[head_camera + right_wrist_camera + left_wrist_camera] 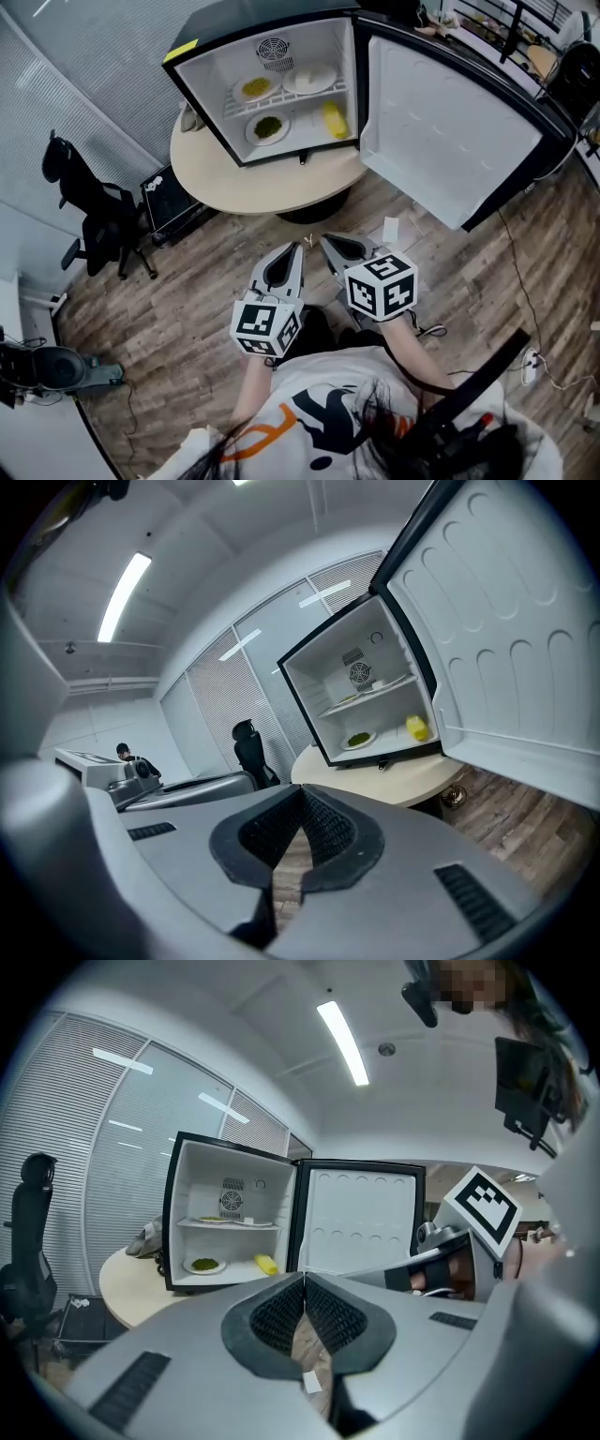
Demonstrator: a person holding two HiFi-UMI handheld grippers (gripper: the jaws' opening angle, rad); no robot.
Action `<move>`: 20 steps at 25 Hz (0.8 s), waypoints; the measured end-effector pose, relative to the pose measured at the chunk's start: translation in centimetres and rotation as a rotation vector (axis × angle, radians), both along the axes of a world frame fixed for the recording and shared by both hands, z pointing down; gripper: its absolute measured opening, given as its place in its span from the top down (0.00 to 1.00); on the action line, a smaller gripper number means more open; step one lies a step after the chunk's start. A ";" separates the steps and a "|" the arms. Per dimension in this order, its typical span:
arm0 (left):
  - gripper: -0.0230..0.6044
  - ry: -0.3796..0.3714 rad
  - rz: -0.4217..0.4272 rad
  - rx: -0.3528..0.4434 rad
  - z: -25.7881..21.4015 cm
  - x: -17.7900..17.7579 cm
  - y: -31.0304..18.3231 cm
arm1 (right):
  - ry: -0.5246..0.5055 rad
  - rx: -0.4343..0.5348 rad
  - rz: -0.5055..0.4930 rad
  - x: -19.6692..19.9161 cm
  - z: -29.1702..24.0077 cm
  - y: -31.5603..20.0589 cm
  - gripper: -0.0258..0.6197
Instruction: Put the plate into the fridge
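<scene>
Hovering side by side over the floor (187, 300), the left tongs (296, 249) and right tongs (328, 244) are both closed tight and empty. A white plate (309, 78) lies at the right end of the shelf (281, 101) in the open fridge (202, 89).

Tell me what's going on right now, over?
Left gripper shut, empty; right gripper shut, empty. Three round white plates already inside small black fridge. White-lined door wide open, nothing blocking.
</scene>
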State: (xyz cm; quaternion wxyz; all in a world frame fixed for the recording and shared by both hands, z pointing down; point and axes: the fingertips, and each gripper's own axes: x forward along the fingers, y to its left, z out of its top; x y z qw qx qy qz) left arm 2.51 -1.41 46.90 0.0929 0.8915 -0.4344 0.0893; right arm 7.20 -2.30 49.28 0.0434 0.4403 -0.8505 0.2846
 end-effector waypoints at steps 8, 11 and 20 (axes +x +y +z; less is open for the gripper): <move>0.94 -0.010 0.008 -0.006 0.3 -0.5 -0.2 | -0.007 -0.008 -0.003 -0.8 0.3 -0.5 0.93; 0.94 -0.009 0.003 -0.005 0.2 -1.2 -0.4 | -0.006 -0.011 -0.006 -1.3 0.4 -0.7 0.93; 0.94 0.003 -0.032 -0.011 0.3 -4.3 -1.3 | 0.004 -0.024 -0.023 -3.7 0.7 -1.5 0.93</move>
